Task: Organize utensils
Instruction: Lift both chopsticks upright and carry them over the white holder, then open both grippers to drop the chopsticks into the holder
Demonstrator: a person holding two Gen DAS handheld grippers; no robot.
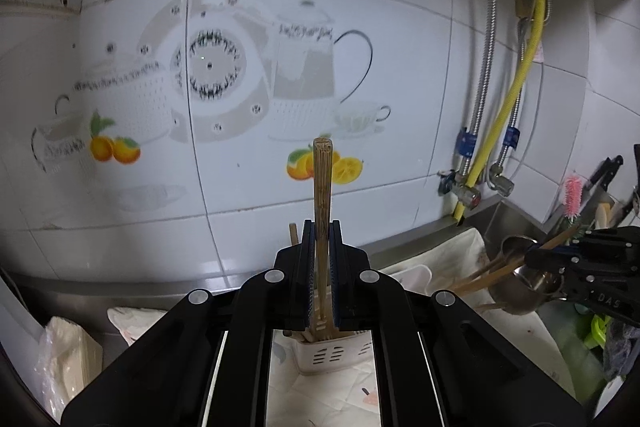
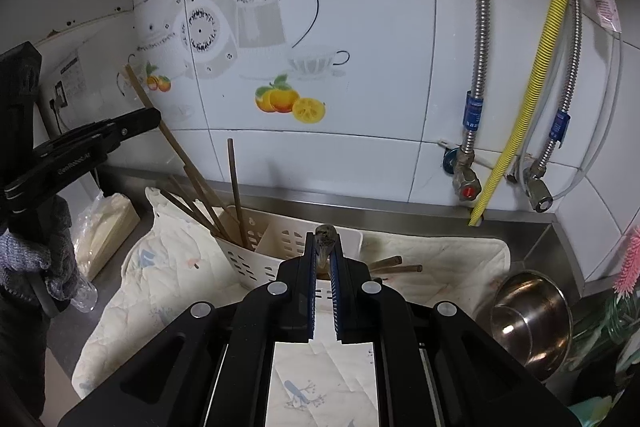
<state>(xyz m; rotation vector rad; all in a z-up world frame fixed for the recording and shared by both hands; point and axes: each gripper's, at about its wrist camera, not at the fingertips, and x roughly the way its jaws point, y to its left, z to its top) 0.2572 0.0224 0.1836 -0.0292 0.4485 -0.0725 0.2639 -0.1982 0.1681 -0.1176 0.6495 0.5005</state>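
**Chopstick poised above the caddy**

Left gripper (image 1: 319, 227) clenches an upright wooden chopstick (image 1: 322, 183), long axis vertical, white slotted utensil caddy (image 1: 328, 351) directly beneath at lower centre. Right gripper (image 2: 323, 247) grasps a utensil handle (image 2: 325, 233) over the same caddy.

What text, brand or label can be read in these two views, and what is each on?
"DAS": on the right tongs' black body, seen from the left wrist view.
"GeoRobot.AI", roughly; small and partly blurred: on the left tongs' arm, seen from the right wrist view.
Wall notice: printed, too small to read.
Pink tag: too blurred to read.
Blue hose labels: unreadable.
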